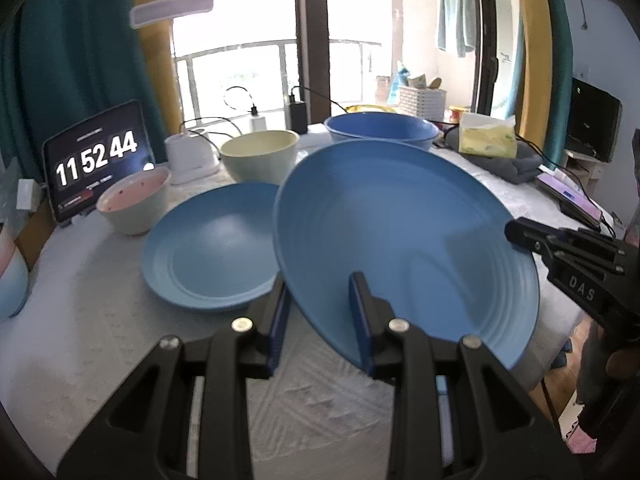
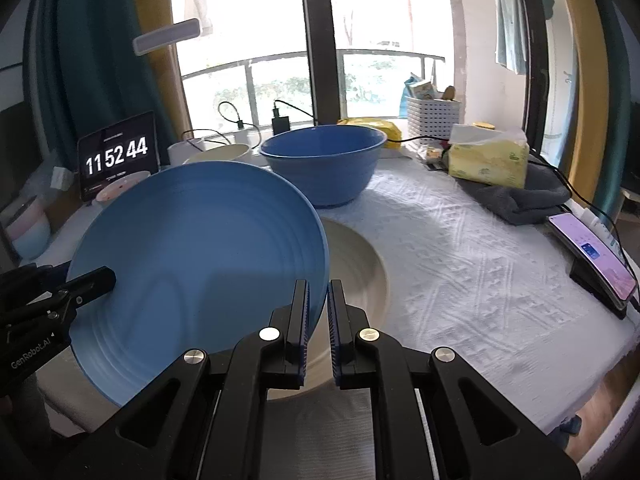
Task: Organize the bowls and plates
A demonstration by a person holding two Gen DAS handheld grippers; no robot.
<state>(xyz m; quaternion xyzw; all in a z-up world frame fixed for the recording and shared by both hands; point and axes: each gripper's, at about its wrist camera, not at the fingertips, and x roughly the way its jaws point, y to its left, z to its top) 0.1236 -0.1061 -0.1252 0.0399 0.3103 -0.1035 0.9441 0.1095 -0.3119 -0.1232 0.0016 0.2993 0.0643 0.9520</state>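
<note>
A large blue plate (image 1: pixel 404 240) is held tilted above the table. My left gripper (image 1: pixel 320 292) straddles its near rim, one finger on each face, and looks shut on it. My right gripper (image 2: pixel 318 292) grips the plate's (image 2: pixel 200 256) opposite rim with its jaws nearly closed; it also shows in the left wrist view (image 1: pixel 516 232). A second blue plate (image 1: pixel 212 248) lies flat to the left. A cream plate (image 2: pixel 360 264) lies under the held one. A big blue bowl (image 2: pixel 324 164), a cream bowl (image 1: pixel 260 154) and a pink-lined bowl (image 1: pixel 134 200) stand behind.
A tablet clock (image 1: pixel 98 158) stands at the back left. A tissue pack (image 2: pixel 488 156) on a grey cloth (image 2: pixel 520 200) sits at the back right. A phone on a stand (image 2: pixel 592 260) is near the right edge. Chargers and cables lie by the window.
</note>
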